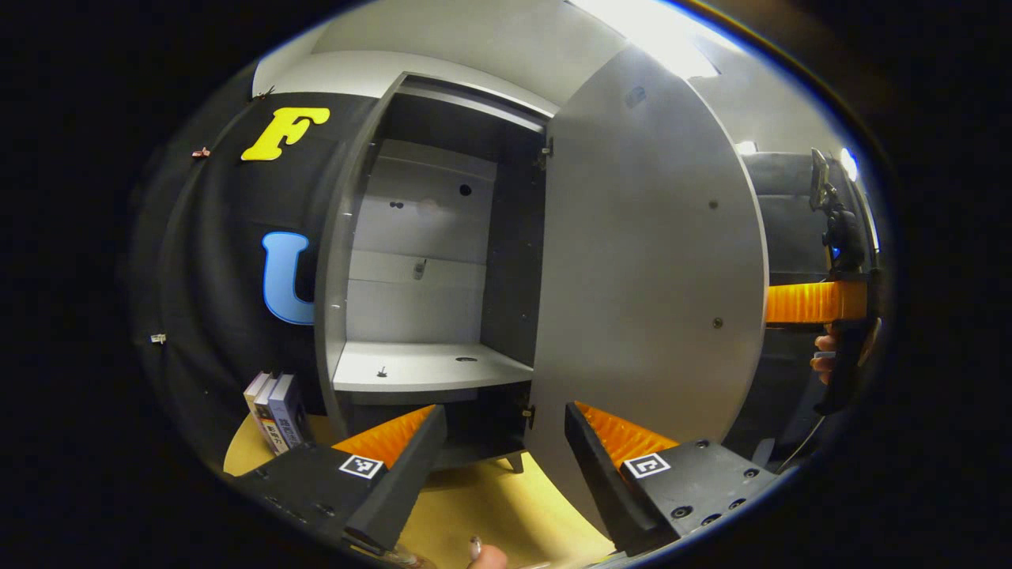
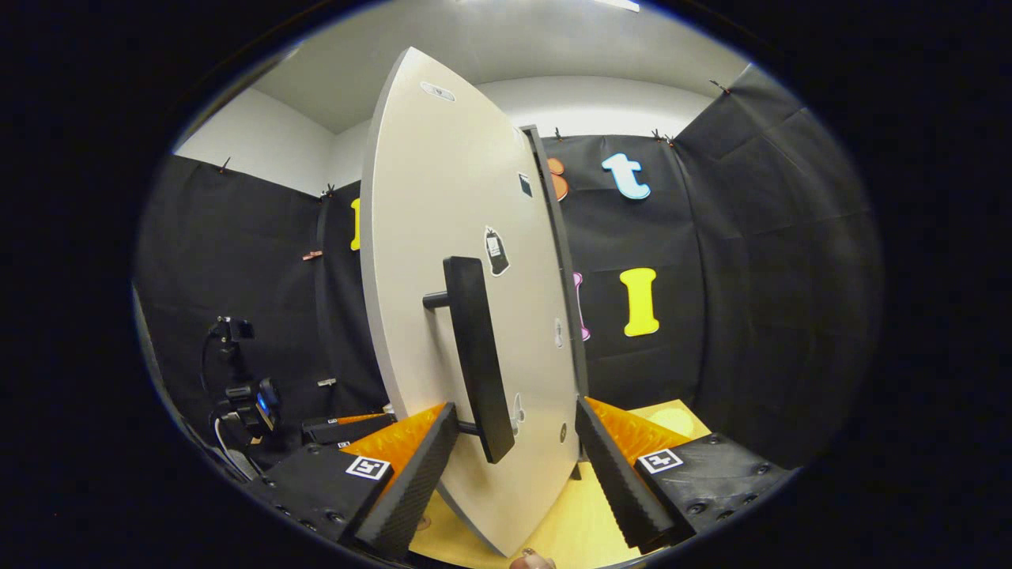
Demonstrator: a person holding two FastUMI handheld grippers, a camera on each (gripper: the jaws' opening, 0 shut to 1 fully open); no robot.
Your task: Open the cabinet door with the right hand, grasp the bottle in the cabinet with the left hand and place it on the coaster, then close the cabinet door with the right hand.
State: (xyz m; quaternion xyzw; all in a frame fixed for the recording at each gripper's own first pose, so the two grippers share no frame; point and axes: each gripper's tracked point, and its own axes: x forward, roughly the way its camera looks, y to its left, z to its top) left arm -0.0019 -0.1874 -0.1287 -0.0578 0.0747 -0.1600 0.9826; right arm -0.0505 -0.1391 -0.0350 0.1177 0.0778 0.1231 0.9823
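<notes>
The grey cabinet (image 1: 427, 261) stands open in the left gripper view. Its shelf (image 1: 427, 367) carries nothing but two small pegs. The door (image 1: 648, 276) is swung out to the right. My left gripper (image 1: 506, 466) is open low in front of the cabinet, with nothing between its fingers. In the right gripper view the door (image 2: 427, 237) is seen edge-on. My right gripper (image 2: 514, 466) is open, and its fingers straddle the lower end of the black handle (image 2: 474, 356) without pressing on it. One of its fingers (image 1: 798, 303) pokes out past the door's edge.
Several books (image 1: 277, 411) stand left of the cabinet on the yellow table (image 1: 490, 506). A hand (image 1: 826, 359) holds the right gripper behind the door. A camera rig (image 2: 237, 395) stands at the left in the right gripper view.
</notes>
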